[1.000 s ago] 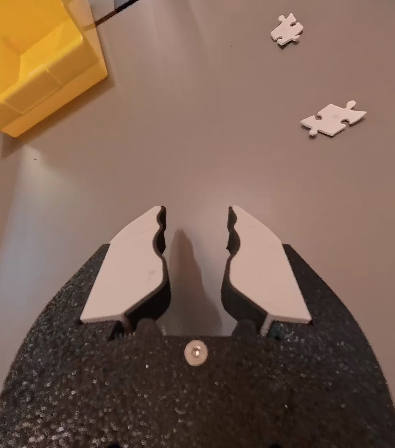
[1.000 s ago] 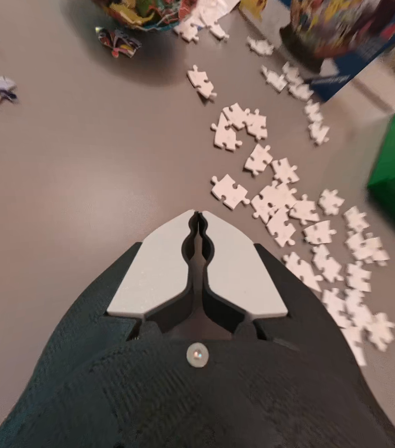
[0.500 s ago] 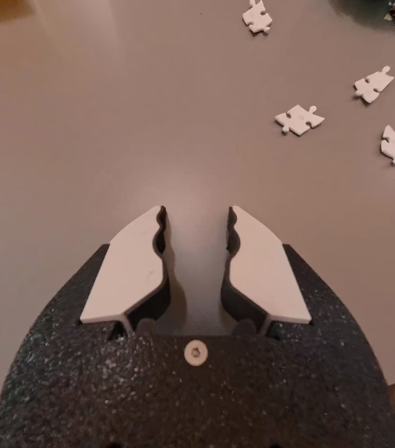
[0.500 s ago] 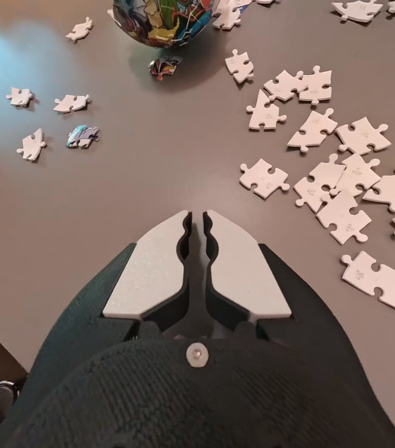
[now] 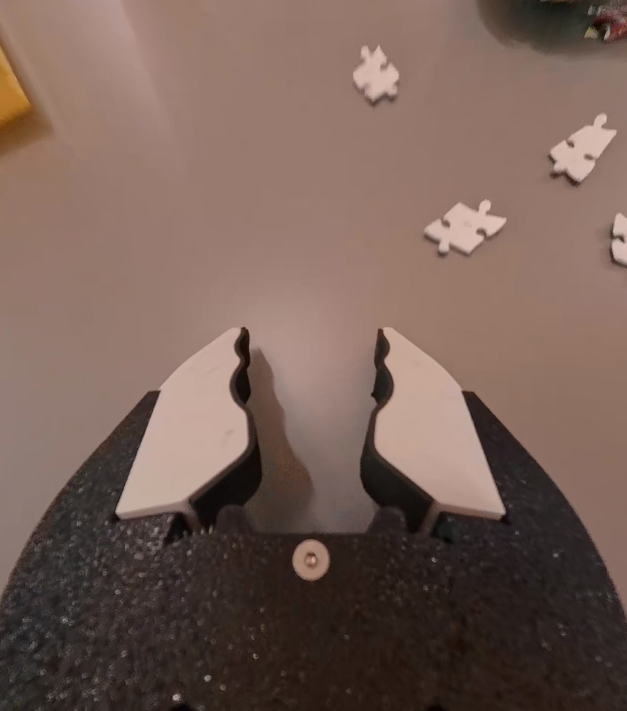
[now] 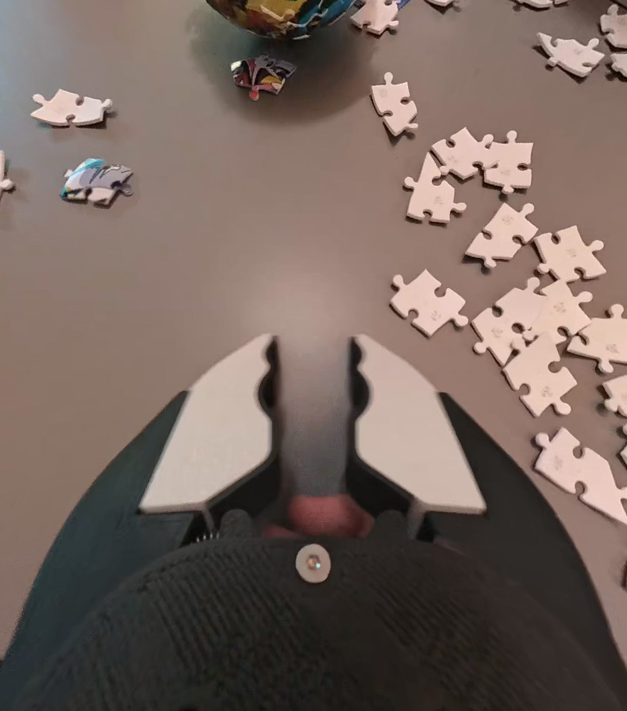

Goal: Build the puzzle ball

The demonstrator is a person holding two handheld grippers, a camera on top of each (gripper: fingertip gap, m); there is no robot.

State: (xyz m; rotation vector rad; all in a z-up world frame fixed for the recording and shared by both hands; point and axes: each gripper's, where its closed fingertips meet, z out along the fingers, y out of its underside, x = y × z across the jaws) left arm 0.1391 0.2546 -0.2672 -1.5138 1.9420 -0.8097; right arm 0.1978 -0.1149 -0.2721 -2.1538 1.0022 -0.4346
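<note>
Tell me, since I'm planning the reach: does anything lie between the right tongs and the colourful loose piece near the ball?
Nothing visible: bare table separates the open right tongs from the colourful piece.

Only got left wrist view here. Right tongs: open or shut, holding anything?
Observer: Right tongs are open, nothing between them.
Operator: Where's the ball? I just see a shadow top right.
Observer: The partly built puzzle ball sits on the table straight ahead of the right tongs, cut off by the top edge of the right wrist view.
Operator: More pieces than my few?
Observer: Yes, a big scatter of white face-down pieces lies to the right of the right tongs.
</note>
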